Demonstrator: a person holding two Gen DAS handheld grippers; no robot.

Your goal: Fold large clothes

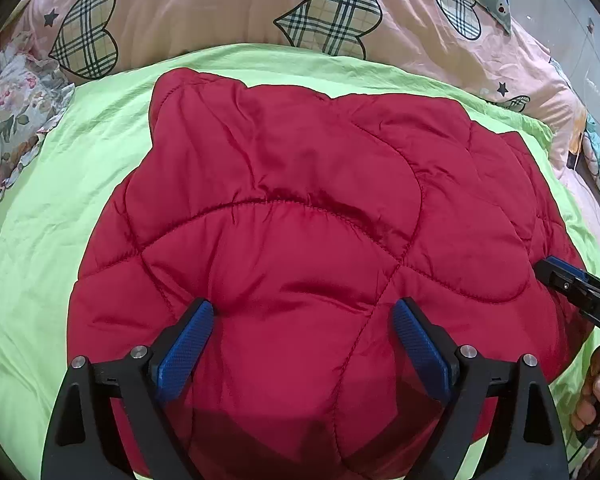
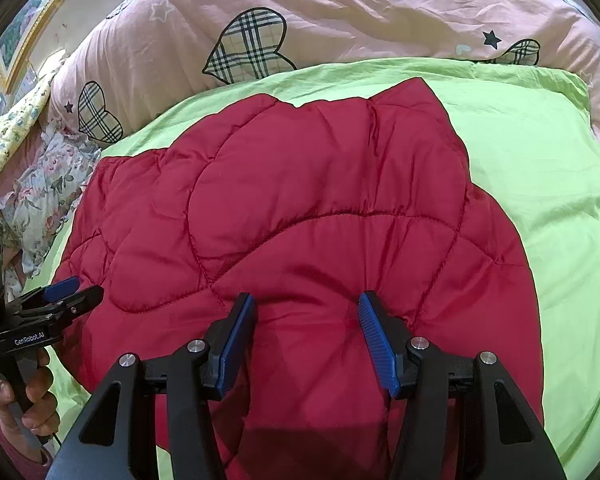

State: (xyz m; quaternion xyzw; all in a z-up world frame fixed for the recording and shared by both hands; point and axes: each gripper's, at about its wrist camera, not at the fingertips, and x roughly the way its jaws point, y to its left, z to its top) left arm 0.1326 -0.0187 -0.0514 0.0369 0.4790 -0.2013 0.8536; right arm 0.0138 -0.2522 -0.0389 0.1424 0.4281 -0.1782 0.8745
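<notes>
With both the left gripper (image 1: 303, 344) and right gripper (image 2: 307, 338) held open and empty over the red jacket (image 1: 300, 220) spread on the green sheet (image 1: 40, 220), only the slippery top layer may be pinched, so the fold could be dragged askew.

The red jacket (image 1: 284, 216) is quilted, puffy cloth with a faint sheen. Beneath it, the green sheet (image 1: 60, 184) is matt, creased cotton-like cloth. The left hand-held gripper (image 1: 304, 344) has matt black plastic, textured blue pads, shiny metal pins.

Bare green sheet (image 2: 540, 184) around red jacket (image 2: 300, 200)
</notes>
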